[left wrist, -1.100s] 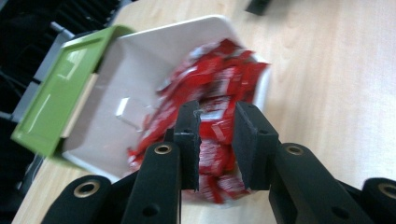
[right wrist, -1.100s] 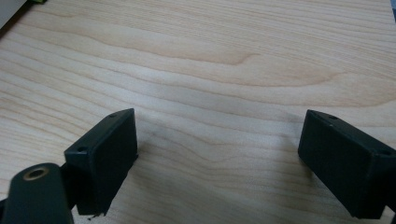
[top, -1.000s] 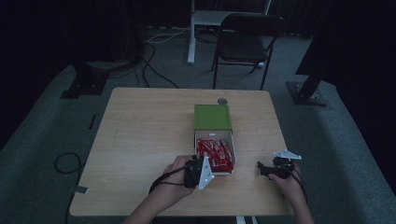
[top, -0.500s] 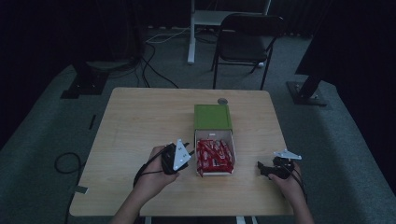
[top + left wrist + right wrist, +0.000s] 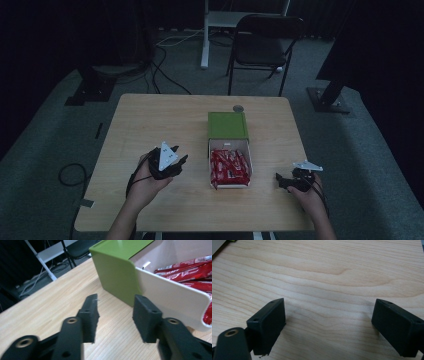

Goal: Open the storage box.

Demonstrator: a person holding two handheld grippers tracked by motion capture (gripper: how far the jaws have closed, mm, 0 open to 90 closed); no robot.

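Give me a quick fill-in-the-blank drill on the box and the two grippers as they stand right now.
1. The packets in the white tray are ____ in colour.
2. The sleeve that the tray slides out of is ____.
3. The left gripper, whose jaws have just been opening, has ____ between them.
4. The right gripper hangs over bare ____ table.

Missing words: red; green; nothing; wooden
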